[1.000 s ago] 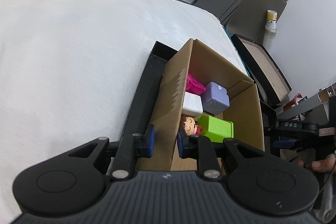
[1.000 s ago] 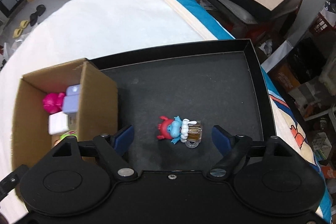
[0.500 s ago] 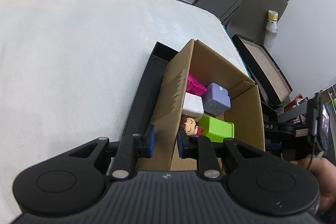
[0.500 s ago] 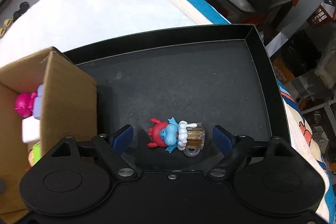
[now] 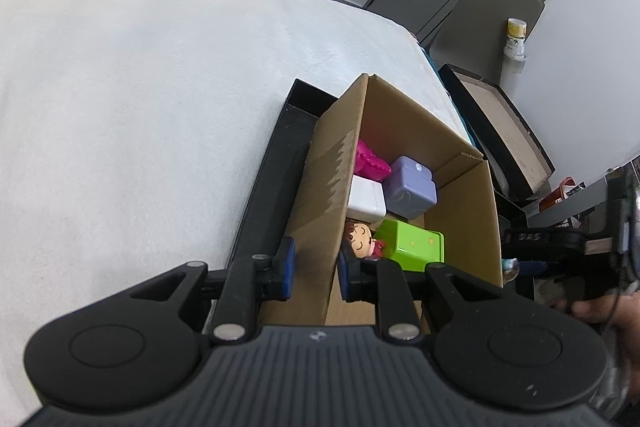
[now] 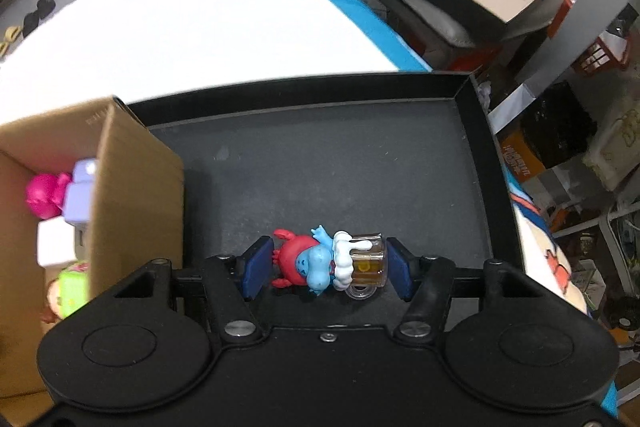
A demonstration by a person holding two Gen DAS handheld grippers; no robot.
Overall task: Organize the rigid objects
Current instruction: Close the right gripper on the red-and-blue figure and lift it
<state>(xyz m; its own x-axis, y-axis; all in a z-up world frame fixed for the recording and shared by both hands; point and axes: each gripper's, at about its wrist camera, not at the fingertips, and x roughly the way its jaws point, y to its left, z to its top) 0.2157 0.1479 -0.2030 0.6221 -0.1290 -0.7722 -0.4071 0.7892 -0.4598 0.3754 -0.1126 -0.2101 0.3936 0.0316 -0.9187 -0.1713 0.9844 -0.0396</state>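
Between the jaws of the right gripper (image 6: 326,269) a small plastic figurine, blue-faced with a red cap and a clear amber mug, (image 6: 330,263) is lying on its side on the floor of the shallow black tray (image 6: 320,163). Its long axis is running straight across from one blue pad to the other, cap toward the left pad and mug toward the right pad. The jaws are closing on it; the pads are standing right at the two ends, though firm contact cannot be confirmed from the right wrist view. This gripper is plainly the nearer one to the figurine.

To the left of those jaws, the open brown cardboard box (image 6: 136,195) is standing in the same tray, and the coming move is judged to be a lift and carry leftward over its near wall.

The left gripper (image 5: 314,269) is clenching the box's side wall, one pad outside and one inside, steadying it. Ahead of those jaws the box is holding a pink toy (image 5: 370,163), a lilac cube-shaped case (image 5: 412,187), a white block (image 5: 366,199), a lime-green case (image 5: 412,245) and a brown-haired doll figure (image 5: 360,241). Room for one more item is appearing limited to the side nearest the right gripper.
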